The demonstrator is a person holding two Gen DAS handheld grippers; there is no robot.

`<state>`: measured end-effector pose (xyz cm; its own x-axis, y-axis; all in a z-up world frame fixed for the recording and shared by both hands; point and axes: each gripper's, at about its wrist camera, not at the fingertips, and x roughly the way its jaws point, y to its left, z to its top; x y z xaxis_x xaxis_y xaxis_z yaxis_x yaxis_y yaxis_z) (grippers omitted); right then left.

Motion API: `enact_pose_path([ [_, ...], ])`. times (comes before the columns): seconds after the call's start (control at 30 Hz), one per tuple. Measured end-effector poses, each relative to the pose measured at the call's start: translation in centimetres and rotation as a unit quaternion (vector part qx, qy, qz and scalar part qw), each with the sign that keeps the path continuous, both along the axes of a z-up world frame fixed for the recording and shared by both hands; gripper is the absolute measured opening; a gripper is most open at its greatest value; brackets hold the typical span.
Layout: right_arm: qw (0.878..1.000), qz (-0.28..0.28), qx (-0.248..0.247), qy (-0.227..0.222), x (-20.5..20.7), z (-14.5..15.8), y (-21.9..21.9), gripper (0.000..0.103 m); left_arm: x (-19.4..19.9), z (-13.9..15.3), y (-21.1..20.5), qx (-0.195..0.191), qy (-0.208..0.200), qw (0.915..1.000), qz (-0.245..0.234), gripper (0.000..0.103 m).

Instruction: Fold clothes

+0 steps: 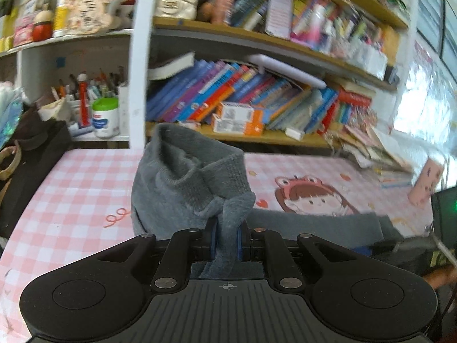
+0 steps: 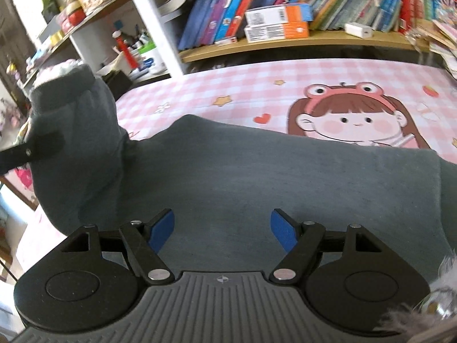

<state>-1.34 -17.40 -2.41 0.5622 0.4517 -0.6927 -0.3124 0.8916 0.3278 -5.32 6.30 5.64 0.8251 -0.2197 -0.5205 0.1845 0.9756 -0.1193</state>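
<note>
The grey garment lies spread on the pink checked bench; one end is lifted at its left, pinched in the left tool. The right tool hovers over the cloth, jaws wide, holding nothing. That thin pinch might slip and drop the fold crooked. Behind the garment, a cup holds pens beside a green-lidded tub.

Grey garment, pink-white checked tablecloth, blue-padded black tongs
</note>
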Motion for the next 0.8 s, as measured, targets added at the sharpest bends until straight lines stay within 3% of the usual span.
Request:
enact_pose_path([
  [0.07,1.0,-0.006,0.005,0.002,0.0,-0.1,-0.7,0.073,0.2,-0.6,-1.4,0.015,0.015,0.9997,-0.013,0.013],
  [0.2,1.0,-0.019,0.014,0.011,0.1,-0.6,-2.0,0.073,0.9,-2.6,-4.0,0.033,0.076,0.9959,-0.037,0.034],
  [0.23,1.0,-0.022,0.017,0.015,0.1,-0.7,-2.2,0.073,0.9,-3.3,-4.5,0.032,0.093,0.9942,-0.045,0.044],
  [0.3,0.999,-0.028,0.022,0.025,0.2,-1.0,-2.8,0.073,0.9,-4.5,-5.3,0.024,0.125,0.9901,-0.059,0.053],
  [0.4,0.998,-0.034,0.029,0.035,0.4,-1.2,-3.2,0.073,0.7,-5.6,-5.9,0.003,0.158,0.9852,-0.067,0.058],
  [0.53,0.998,-0.035,0.044,0.04,0.6,-1.2,-3.3,0.073,-0.5,-4.4,-4.7,-0.03,0.133,0.9897,-0.045,0.058],
  [0.8,0.99,-0.011,0.116,0.074,1.9,-1.4,-2.1,0.073,-2.4,-3.5,0.1,-0.07,0.104,0.9893,0.075,0.057],
])
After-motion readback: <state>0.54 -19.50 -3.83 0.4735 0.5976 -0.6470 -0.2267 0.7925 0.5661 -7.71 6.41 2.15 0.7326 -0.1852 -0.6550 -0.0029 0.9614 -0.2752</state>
